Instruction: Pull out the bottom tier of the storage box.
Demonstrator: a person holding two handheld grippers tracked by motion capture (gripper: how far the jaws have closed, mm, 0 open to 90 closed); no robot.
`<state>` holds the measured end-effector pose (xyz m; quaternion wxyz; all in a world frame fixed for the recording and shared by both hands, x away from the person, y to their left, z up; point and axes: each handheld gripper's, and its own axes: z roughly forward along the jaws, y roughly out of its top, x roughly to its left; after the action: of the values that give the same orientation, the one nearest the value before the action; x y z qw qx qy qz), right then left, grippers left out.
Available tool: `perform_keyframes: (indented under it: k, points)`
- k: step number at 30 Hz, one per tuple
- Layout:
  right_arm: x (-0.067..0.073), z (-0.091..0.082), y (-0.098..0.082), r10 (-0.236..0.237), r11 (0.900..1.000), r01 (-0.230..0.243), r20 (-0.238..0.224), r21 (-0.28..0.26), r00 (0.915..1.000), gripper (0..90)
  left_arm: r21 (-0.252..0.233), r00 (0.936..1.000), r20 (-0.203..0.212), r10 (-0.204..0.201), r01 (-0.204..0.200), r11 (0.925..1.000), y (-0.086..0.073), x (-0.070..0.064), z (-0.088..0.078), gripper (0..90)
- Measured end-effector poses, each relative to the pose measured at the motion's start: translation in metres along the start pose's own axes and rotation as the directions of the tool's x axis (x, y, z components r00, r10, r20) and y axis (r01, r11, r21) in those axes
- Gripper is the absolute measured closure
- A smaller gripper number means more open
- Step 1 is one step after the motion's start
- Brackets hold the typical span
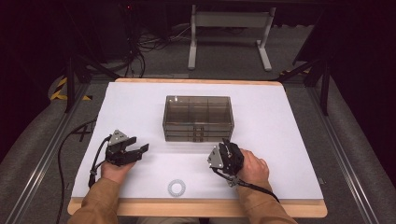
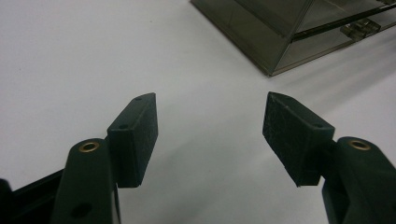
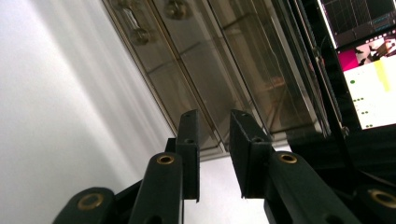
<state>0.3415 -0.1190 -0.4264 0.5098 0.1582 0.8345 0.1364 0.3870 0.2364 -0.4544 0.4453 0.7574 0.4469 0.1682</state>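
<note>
The white tabletop (image 1: pixel 140 100) holds a drawer box (image 1: pixel 198 117). The right gripper (image 1: pixel 227 142) nears it, probably to pull a drawer, fingers narrowly open and empty. The left gripper (image 1: pixel 142 149) waits, fingers wide open.

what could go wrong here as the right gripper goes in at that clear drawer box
1. The right gripper has its jaws narrowly apart and nothing between them, close to the drawer box; it could miss the small handles or bump the front.
2. The left gripper hangs open off to the side, not bracing the box, so a pull might drag the whole box across the white table.
3. The white ring near the front edge could get swept by a sleeve.
</note>
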Motion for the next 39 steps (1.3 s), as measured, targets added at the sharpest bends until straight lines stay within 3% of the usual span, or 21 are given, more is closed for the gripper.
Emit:
perform_keyframes:
  k: [8, 19, 24, 39]
  points:
    - [0.006, 0.005, 0.016, -0.076, 0.997, 0.076, 0.017, -0.001, 0.9969, 73.5, 0.011, 0.9998, 0.001, 0.021, -0.021, 0.9997, -0.001, -0.003, -0.002, 36.1]
    - [0.018, 0.015, 0.032, -0.131, 0.991, 0.132, 0.036, -0.014, 0.9907, 74.1, 0.007, 0.9983, -0.004, 0.058, -0.058, 0.9983, -0.008, -0.009, -0.009, 35.4]
    - [0.026, 0.021, 0.037, -0.179, 0.984, 0.180, 0.056, -0.009, 0.9822, 74.4, 0.009, 0.9980, -0.008, 0.063, -0.062, 0.9980, -0.009, -0.010, -0.011, 35.3]
    - [0.047, 0.033, 0.047, -0.258, 0.966, 0.260, 0.094, -0.009, 0.9616, 74.8, 0.013, 0.9980, -0.004, 0.064, -0.064, 0.9979, -0.009, -0.010, -0.010, 35.4]
